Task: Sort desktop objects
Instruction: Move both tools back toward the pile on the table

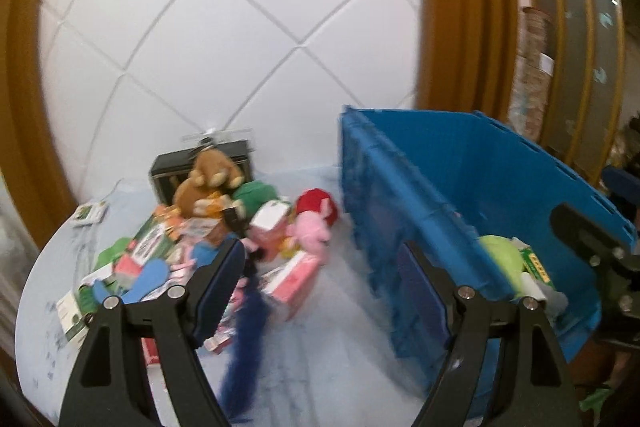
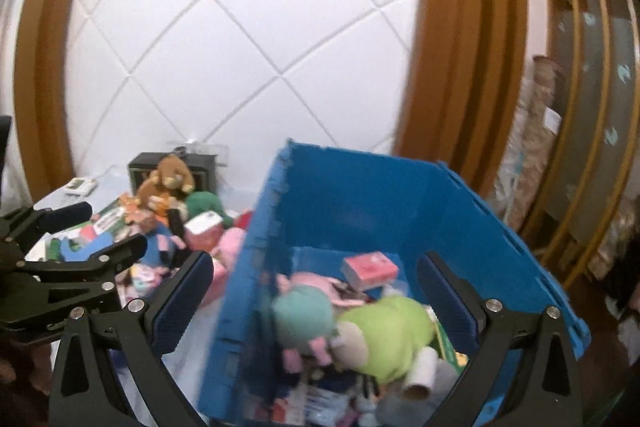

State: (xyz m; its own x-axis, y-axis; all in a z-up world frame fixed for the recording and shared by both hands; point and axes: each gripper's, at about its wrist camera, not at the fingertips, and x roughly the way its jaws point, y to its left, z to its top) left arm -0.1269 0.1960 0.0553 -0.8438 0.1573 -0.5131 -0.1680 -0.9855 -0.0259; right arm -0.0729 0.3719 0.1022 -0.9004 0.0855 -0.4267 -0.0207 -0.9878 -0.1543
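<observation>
Both claws gape empty, the left claw (image 1: 324, 267) and the right claw (image 2: 316, 291); the pink plush (image 1: 312, 231) beside the crate (image 1: 500, 167) at the worktop's back edge looks soft and light, best pinched at its body

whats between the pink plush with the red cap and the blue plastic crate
Only bare pale blue tabletop lies between the pink plush with the red cap and the blue plastic crate, shown clearly in the left wrist view.
</observation>
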